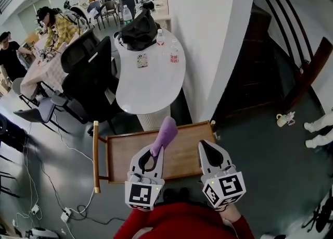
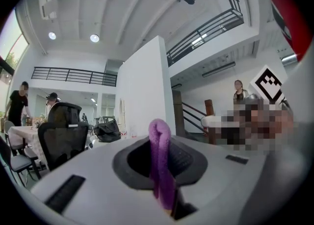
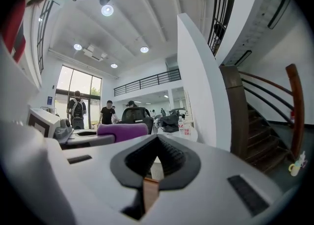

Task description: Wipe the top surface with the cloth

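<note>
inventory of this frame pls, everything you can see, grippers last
wooden top surface: one, brown, directly below the grippers, rail handle on its left
cloth: one, purple, sticking up from the left gripper
white table: one, oval, beyond the wooden top
bag: one, black, far end of the white table
bottles: two, clear, on the white table
office chairs: at least two, black, left of the white table
people: several, far left background
staircase rail: one, dark wood, right
power strip: one, white, floor at lower left
left gripper: shut on the cloth
right gripper: shut, empty, over the wooden top
</note>
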